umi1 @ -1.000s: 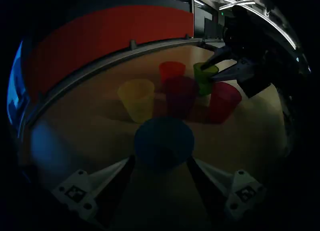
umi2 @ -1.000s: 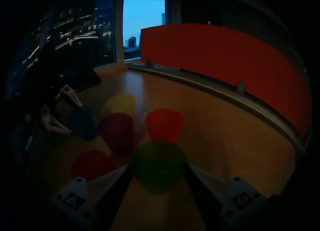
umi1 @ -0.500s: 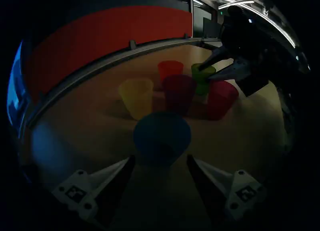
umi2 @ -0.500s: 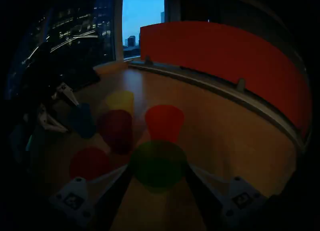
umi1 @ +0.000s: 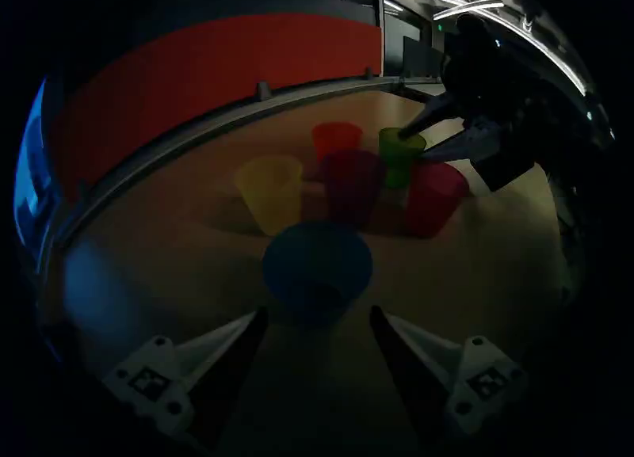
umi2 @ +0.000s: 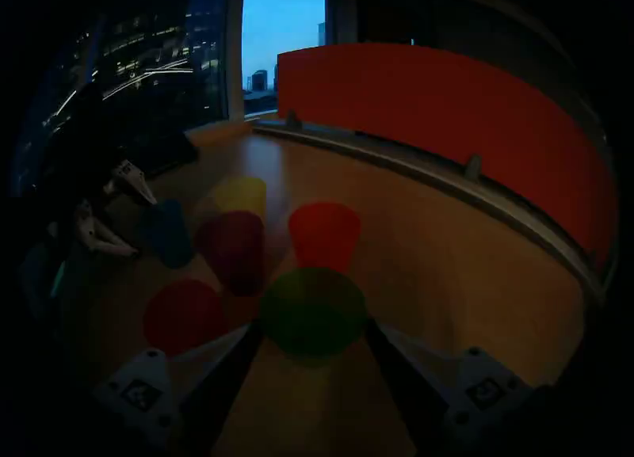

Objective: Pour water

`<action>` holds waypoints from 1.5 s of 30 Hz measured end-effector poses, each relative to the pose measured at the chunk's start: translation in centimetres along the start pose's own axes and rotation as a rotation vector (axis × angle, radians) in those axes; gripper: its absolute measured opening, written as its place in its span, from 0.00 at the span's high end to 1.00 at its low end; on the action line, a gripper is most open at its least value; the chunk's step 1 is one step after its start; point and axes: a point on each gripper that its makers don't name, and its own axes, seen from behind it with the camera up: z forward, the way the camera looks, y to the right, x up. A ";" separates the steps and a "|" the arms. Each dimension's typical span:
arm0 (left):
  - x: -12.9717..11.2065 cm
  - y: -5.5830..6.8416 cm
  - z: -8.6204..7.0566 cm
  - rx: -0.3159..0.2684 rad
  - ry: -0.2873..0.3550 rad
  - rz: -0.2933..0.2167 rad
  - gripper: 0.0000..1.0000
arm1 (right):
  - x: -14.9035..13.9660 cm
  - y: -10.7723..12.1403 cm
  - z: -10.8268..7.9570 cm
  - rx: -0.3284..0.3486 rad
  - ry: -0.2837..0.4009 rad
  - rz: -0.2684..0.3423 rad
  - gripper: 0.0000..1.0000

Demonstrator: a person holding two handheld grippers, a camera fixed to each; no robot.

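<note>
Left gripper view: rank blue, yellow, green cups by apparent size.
1. blue cup: largest, but nearest the camera, so true size unsure.
2. yellow cup.
3. green cup: smallest, farthest.

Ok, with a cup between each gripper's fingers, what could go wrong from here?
1. The green cup, between the fingers of the right gripper, sits close to the maroon cup, orange cup and red cup; tilting it could knock one over.
2. The blue cup, between the fingers of the left gripper, is tapered, so it might slip.
3. Dim light hides any water level, so overfilling is possible.
</note>
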 end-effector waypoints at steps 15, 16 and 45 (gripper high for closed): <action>0.1 0.0 -2.2 0.038 0.046 -0.039 0.05 | -1.3 0.2 -4.4 -0.060 0.040 -0.007 0.02; 0.1 0.0 -2.4 0.043 0.052 -0.043 0.05 | -1.3 0.2 -4.7 -0.067 0.046 -0.005 0.02; 4.4 -2.0 -8.8 0.303 0.393 -0.139 0.05 | 2.3 1.9 -12.7 -0.364 0.312 0.068 0.01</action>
